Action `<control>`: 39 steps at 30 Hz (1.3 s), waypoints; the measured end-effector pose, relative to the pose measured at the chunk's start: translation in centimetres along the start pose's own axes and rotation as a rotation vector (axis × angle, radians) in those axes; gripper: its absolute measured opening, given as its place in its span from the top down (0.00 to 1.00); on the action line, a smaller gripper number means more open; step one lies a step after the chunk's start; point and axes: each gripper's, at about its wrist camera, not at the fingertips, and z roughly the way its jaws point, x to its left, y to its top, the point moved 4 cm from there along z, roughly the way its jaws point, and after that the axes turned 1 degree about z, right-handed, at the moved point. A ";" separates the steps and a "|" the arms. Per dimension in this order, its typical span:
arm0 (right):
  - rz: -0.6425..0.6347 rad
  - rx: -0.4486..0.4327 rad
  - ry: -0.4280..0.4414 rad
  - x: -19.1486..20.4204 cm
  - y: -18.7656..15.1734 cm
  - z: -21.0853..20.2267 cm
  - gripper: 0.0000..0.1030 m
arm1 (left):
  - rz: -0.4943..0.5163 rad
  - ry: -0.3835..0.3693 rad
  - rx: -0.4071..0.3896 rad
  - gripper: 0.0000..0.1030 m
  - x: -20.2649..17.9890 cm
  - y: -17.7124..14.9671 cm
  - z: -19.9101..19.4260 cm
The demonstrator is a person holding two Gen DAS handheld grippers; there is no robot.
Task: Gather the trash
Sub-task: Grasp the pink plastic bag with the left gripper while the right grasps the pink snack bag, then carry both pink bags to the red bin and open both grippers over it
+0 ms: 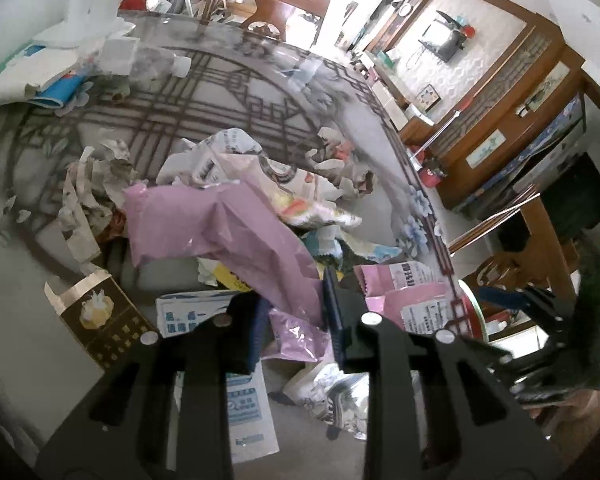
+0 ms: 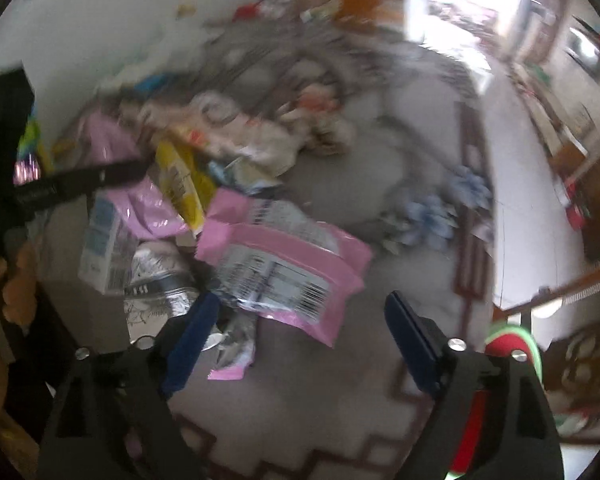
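Lilac bag (image 1: pixel 236 232), pink pouch (image 2: pixel 284 264) (barcoded), yellow wrapper (image 2: pixel 184 184) — grey lattice-patterned tabletop (image 1: pixel 172 108)

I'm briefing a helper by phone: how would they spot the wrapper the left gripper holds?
Find the patterned table, then its trash heap. The lilac plastic bag drapes down into the left gripper. It is plain and unprinted; the pink pouch beside it carries a label.

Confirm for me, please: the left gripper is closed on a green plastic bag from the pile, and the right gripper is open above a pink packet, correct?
Not quite: the plastic bag in the left gripper is lilac, not green, as the left wrist view shows. The rest holds: the right gripper is open above the pink packet.
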 end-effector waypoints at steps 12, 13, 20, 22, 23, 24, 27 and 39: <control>0.186 0.122 0.040 -1.8 -0.2 5.3 0.18 | -0.024 -0.028 0.056 0.72 0.2 -0.8 1.3; 0.209 0.112 0.054 -2.0 -0.3 5.3 0.21 | -0.028 -0.025 0.063 0.68 0.2 -1.0 1.6; 0.287 0.067 0.093 -3.0 -1.5 4.5 0.49 | -0.031 -0.007 0.090 0.59 0.3 -1.7 2.8; 0.298 0.049 0.100 -2.4 -1.8 3.9 0.57 | -0.019 0.002 0.087 0.59 0.3 -1.6 3.0; 0.308 0.036 0.103 -2.4 -1.9 3.6 0.57 | -0.012 0.006 0.084 0.59 0.3 -1.6 3.1; 0.316 0.026 0.102 -2.3 -2.0 3.4 0.58 | -0.007 0.010 0.083 0.63 0.3 -1.6 3.1; 0.347 -0.021 0.102 -2.4 -2.4 2.2 0.60 | -0.011 0.021 0.076 0.72 0.6 -1.6 3.1; 0.517 -0.237 0.077 -5.4 -5.0 -3.8 0.60 | 0.097 0.003 -0.092 0.77 -2.4 -0.6 -1.1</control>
